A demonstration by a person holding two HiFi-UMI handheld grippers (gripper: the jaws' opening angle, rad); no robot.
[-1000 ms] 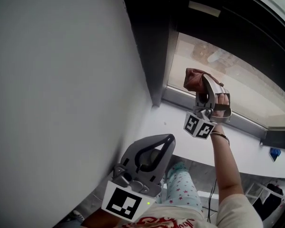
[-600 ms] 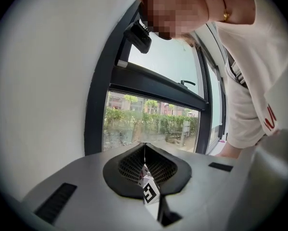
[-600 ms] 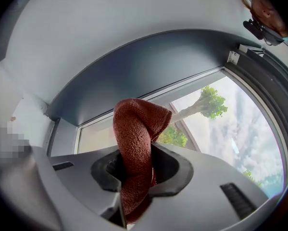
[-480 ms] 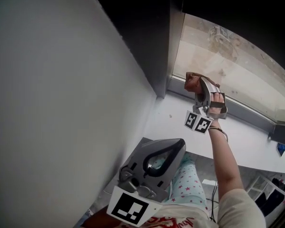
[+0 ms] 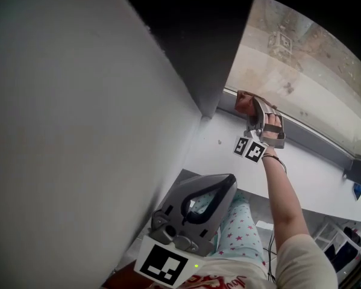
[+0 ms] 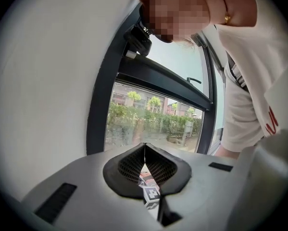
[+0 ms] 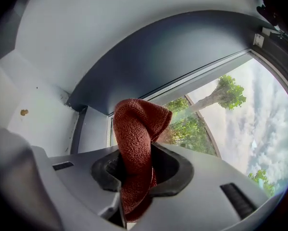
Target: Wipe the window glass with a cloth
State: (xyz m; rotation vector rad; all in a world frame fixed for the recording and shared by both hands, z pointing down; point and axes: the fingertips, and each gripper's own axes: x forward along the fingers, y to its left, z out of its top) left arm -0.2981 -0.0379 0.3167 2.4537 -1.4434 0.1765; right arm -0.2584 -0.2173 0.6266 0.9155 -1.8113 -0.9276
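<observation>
Cloth (image 5: 246,103): a red-brown woven cloth was bunched up and clamped in the right gripper, with its free end standing up past the jaw tips. It sat at the lower left corner of the window glass, just above the sill. Whether it touched the pane could not be told.
Wall (image 5: 65,131): pale and plain, it filled the left side of the head view.
Left gripper (image 5: 227,183): it was held low beside the wall, close to the person's body and well apart from the window. Its jaws were pressed together with nothing between them.
Window frame (image 5: 219,65): the dark upright met the wall at the sill's left end.
Right gripper (image 5: 257,104): raised on an outstretched forearm (image 5: 282,191), its jaws were closed tight on the cloth. Its marker cube (image 5: 251,149) hung over the sill.
Window glass (image 5: 301,71): it stretched rightward from the frame's upright; trees and sky showed through it in the right gripper view.
Sill (image 5: 313,173): a white ledge, it ran along the bottom edge of the glass.
</observation>
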